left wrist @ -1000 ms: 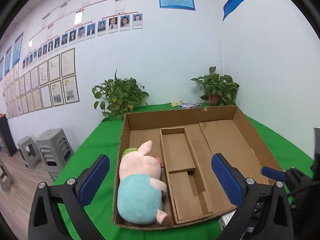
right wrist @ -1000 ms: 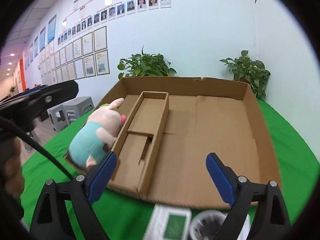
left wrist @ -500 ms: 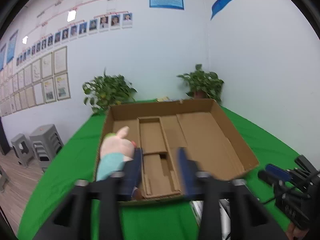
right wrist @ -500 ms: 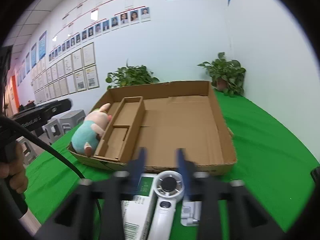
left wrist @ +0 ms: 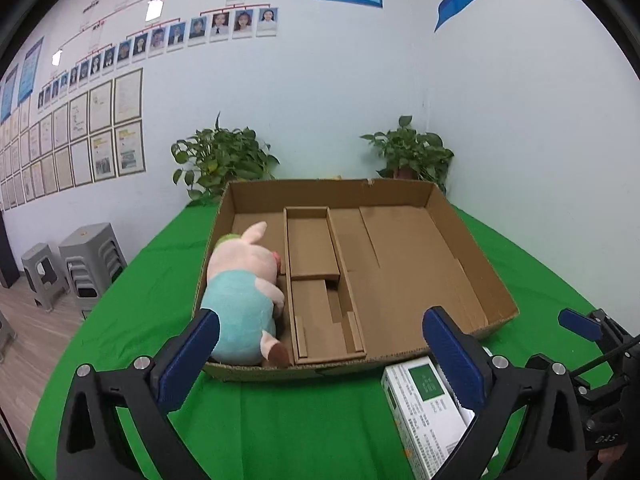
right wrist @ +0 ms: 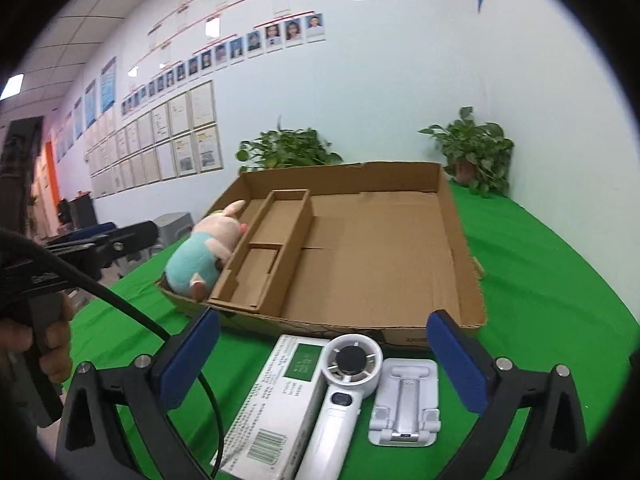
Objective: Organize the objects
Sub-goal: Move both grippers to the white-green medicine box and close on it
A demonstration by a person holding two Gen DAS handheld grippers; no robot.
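Observation:
A shallow cardboard box (left wrist: 472, 264) (right wrist: 460, 240) with an inner divider lies on the green table. A plush pig (left wrist: 244, 292) (right wrist: 204, 252) in a teal shirt lies in its left compartment. In front of the box lie a white and green carton (right wrist: 280, 404) (left wrist: 428, 412), a white handheld fan (right wrist: 344, 392) and a white folding stand (right wrist: 406, 404). My left gripper (left wrist: 320, 356) is open and empty, held before the box's near edge. My right gripper (right wrist: 320, 356) is open and empty above the carton, fan and stand.
Two potted plants (left wrist: 220, 164) (left wrist: 412, 156) stand at the table's far edge against the wall. Grey stools (left wrist: 68, 264) stand on the floor at the left. The left tool and a hand (right wrist: 36, 320) show at the left of the right wrist view.
Both grippers pulled back from the box. Their jaws closed half a second ago and have opened wide again. The carton, fan and stand have come into view.

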